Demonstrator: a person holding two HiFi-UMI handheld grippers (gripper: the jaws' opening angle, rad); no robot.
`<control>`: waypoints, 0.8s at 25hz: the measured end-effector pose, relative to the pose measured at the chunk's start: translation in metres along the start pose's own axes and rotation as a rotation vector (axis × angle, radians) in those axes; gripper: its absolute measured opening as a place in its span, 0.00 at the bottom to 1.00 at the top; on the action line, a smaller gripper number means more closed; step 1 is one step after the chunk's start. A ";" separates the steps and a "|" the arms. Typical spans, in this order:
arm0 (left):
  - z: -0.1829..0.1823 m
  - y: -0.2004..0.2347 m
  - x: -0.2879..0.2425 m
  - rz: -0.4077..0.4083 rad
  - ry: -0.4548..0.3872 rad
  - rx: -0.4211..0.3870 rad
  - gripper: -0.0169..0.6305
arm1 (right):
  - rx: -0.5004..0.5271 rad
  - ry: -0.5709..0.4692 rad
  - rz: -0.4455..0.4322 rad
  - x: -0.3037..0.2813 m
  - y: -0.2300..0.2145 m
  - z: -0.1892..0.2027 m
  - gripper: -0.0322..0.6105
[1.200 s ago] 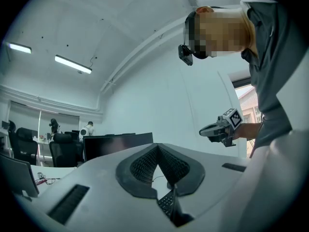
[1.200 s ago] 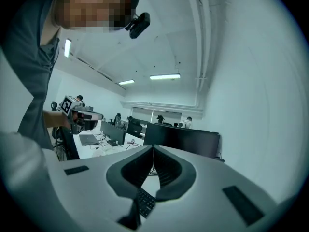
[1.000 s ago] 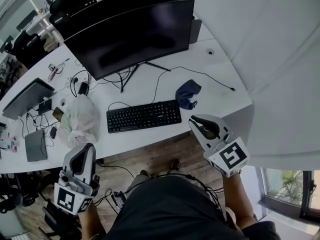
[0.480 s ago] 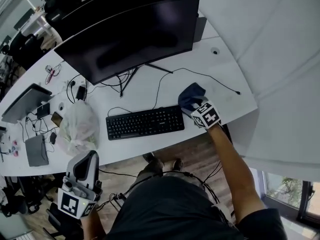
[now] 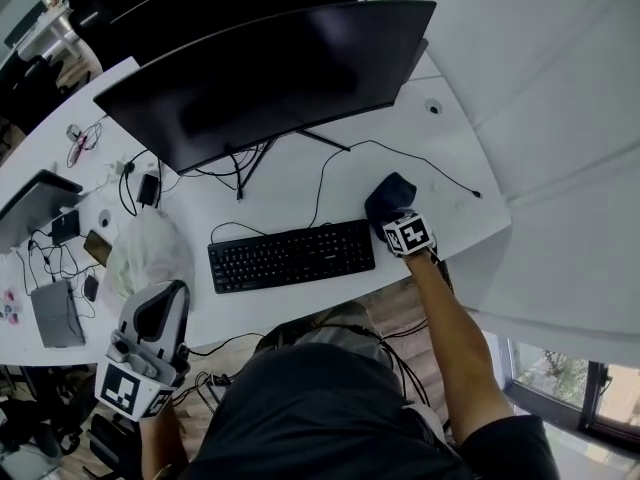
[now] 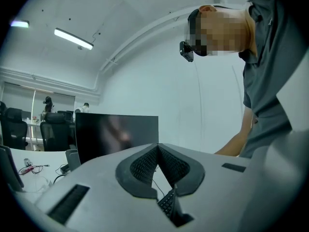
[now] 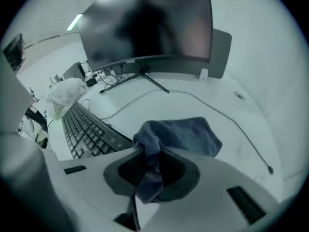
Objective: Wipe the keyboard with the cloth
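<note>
A dark blue cloth (image 5: pixel 385 196) lies crumpled on the white desk (image 5: pixel 300 188), just right of the black keyboard (image 5: pixel 290 255). My right gripper (image 5: pixel 393 216) points steeply down onto the cloth's near edge. In the right gripper view a fold of the cloth (image 7: pixel 186 134) runs between the jaws of the right gripper (image 7: pixel 150 151), which are closing on it and pinch it. The keyboard (image 7: pixel 87 129) lies to its left. My left gripper (image 5: pixel 165 303) hangs off the desk's near edge at lower left, its jaws (image 6: pixel 158 149) together with nothing between them.
A large dark monitor (image 5: pixel 270 78) stands behind the keyboard, with cables (image 5: pixel 420 158) trailing across the desk. A white plastic bag (image 5: pixel 150 253) lies left of the keyboard. Laptops and small devices (image 5: pixel 50 298) crowd the far left. The desk's corner (image 5: pixel 495 218) is close to the right of the cloth.
My right gripper came down from in front of the desk onto the cloth and took a fold of it between its jaws. The left gripper shifted slightly along the near edge.
</note>
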State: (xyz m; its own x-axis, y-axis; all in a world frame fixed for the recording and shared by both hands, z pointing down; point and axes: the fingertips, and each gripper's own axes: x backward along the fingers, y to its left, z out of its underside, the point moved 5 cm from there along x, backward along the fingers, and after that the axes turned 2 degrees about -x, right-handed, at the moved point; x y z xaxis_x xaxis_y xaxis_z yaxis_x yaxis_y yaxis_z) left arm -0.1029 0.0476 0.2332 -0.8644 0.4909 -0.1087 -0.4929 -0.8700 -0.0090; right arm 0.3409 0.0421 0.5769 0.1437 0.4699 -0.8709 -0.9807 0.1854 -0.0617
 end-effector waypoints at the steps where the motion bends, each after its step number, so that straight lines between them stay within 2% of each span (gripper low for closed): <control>1: 0.001 0.004 -0.002 -0.001 0.008 0.004 0.03 | 0.033 -0.028 -0.018 0.014 0.013 -0.006 0.13; 3: 0.003 0.007 -0.005 -0.013 0.014 0.013 0.03 | 0.155 -0.047 -0.094 0.032 0.051 -0.009 0.13; 7: 0.007 0.004 -0.025 -0.052 0.026 0.050 0.03 | 0.422 0.103 -0.250 0.001 0.137 0.036 0.13; 9: 0.004 -0.005 -0.037 -0.052 0.029 0.053 0.03 | 0.514 0.113 -0.305 -0.012 0.161 0.046 0.13; 11: 0.003 -0.014 -0.050 -0.058 0.041 0.050 0.03 | 0.497 0.092 -0.338 -0.016 0.152 0.037 0.13; 13: 0.002 -0.023 -0.060 -0.065 0.058 0.049 0.03 | 0.377 0.064 -0.338 -0.018 0.116 0.022 0.13; 15: 0.001 -0.031 -0.069 -0.073 0.066 0.045 0.03 | 0.275 0.045 -0.285 -0.018 0.074 0.008 0.13; 17: 0.000 -0.039 -0.074 -0.089 0.073 0.045 0.03 | 0.226 0.041 -0.244 -0.015 0.057 0.002 0.13; 18: 0.000 -0.043 -0.076 -0.099 0.079 0.048 0.03 | 0.237 0.044 -0.259 -0.012 0.063 0.004 0.13; 20: 0.002 -0.052 -0.083 -0.116 0.090 0.057 0.03 | 0.367 0.065 -0.374 -0.006 0.102 0.023 0.13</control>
State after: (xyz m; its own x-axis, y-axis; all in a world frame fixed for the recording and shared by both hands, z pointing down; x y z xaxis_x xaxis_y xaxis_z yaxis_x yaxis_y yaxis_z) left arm -0.0060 0.0520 0.2445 -0.7901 0.5800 -0.1984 -0.5963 -0.8022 0.0292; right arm 0.2430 0.0781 0.5875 0.4550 0.2613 -0.8513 -0.7512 0.6260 -0.2093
